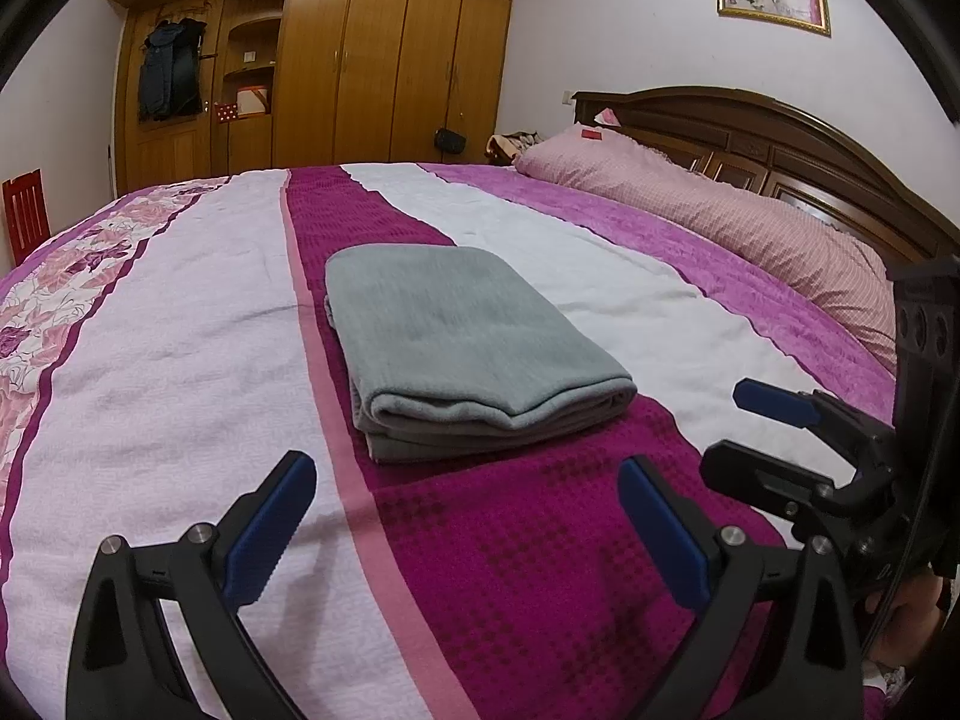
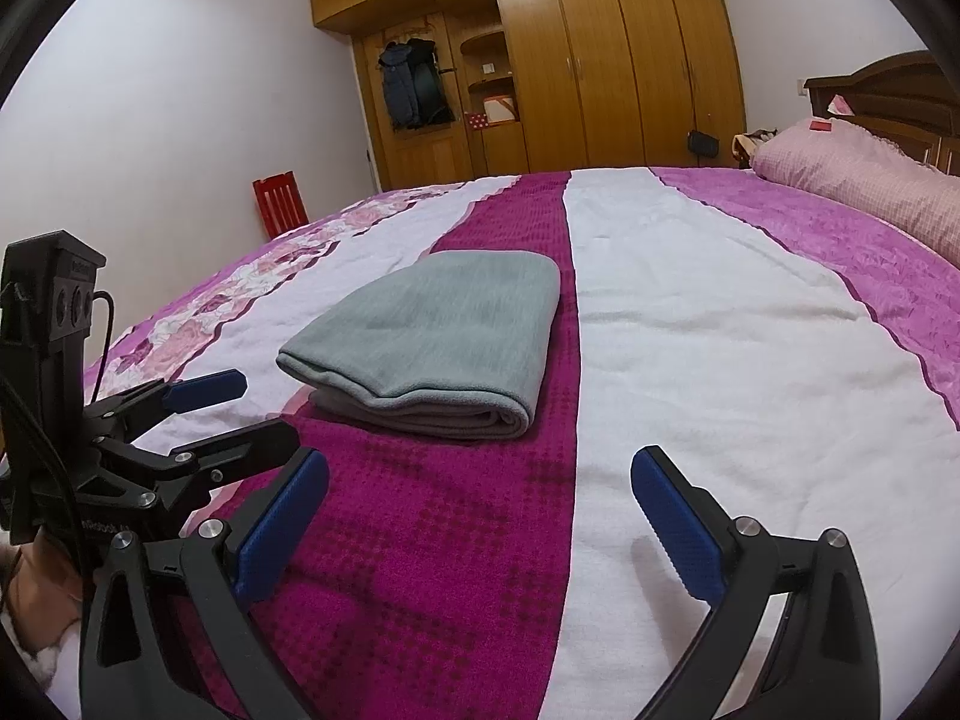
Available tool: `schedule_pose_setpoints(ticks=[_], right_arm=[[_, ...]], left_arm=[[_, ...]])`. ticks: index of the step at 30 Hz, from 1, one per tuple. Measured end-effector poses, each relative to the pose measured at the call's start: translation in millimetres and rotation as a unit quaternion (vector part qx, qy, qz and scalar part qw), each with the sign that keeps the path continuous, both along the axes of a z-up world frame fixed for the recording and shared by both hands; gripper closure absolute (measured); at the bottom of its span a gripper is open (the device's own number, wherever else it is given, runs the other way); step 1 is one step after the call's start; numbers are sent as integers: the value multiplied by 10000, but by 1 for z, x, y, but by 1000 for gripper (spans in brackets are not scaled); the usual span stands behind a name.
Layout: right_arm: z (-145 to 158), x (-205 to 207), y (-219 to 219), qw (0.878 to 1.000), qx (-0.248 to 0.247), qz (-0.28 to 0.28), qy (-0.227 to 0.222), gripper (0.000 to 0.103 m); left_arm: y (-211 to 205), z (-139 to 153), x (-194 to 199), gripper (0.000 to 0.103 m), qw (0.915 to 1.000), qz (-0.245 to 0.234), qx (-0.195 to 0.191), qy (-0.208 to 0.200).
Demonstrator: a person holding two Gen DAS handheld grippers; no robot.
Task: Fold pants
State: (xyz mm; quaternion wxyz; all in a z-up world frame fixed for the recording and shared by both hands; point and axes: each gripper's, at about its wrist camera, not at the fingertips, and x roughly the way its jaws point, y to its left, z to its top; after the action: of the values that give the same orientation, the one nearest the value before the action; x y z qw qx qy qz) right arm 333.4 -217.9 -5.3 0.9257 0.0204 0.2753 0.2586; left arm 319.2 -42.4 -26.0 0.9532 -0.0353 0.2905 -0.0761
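While both grippers hang apart over the bed [image 1: 180, 324], the grey pants [image 1: 468, 348] lie folded into a thick rectangle at mid-frame on the magenta stripe, touched by neither. Jaws stand wide and empty on the left gripper [image 1: 468, 516] at lower centre and the right gripper [image 2: 480, 510]. Partial white lettering on the left gripper's body, at lower left of the right view, cannot be read. A wardrobe [image 1: 372, 54] fills the upper background.
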Motion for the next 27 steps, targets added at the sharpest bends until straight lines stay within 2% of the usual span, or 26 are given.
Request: schedule_pose_setpoints(ticks=[27], right_arm=[[-3,-1,-1,10000,28,-18,-4,2]], left_arm=[[-3,-4,2,1,9999,-13,78,65]])
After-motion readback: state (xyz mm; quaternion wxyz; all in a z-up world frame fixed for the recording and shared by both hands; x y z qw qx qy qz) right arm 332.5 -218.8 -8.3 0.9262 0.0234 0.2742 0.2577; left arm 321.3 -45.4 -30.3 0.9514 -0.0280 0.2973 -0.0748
